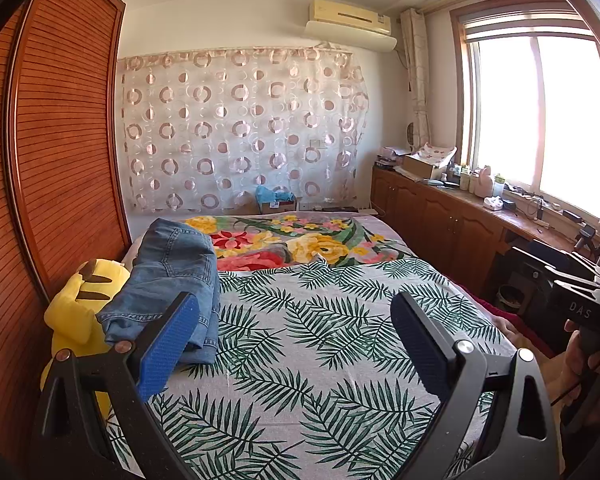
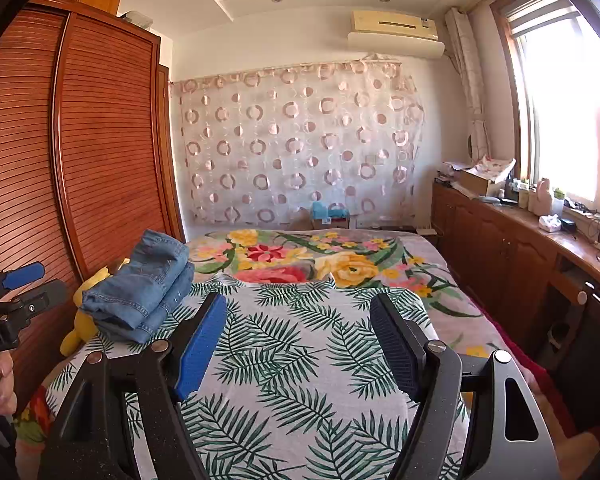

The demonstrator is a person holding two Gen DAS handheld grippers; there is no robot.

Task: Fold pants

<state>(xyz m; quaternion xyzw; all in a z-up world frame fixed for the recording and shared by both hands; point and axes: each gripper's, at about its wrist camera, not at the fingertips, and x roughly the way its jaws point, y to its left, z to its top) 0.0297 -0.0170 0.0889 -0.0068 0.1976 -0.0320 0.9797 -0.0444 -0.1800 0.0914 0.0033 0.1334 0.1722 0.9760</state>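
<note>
Blue denim pants (image 1: 172,280) lie folded in a stack at the left edge of the bed, partly over a yellow plush toy (image 1: 80,304); they also show in the right wrist view (image 2: 144,288). My left gripper (image 1: 296,344) is open and empty, held above the palm-leaf sheet (image 1: 320,340), with its left finger just right of the pants. My right gripper (image 2: 298,340) is open and empty, above the same sheet (image 2: 300,360), to the right of the pants. The left gripper (image 2: 24,284) shows at the left edge of the right wrist view.
A floral blanket (image 1: 292,244) covers the far half of the bed. A wooden slatted wardrobe (image 1: 60,140) stands tight along the left. A low wooden cabinet (image 1: 460,224) with clutter runs under the window on the right. A patterned curtain (image 1: 240,128) hangs behind.
</note>
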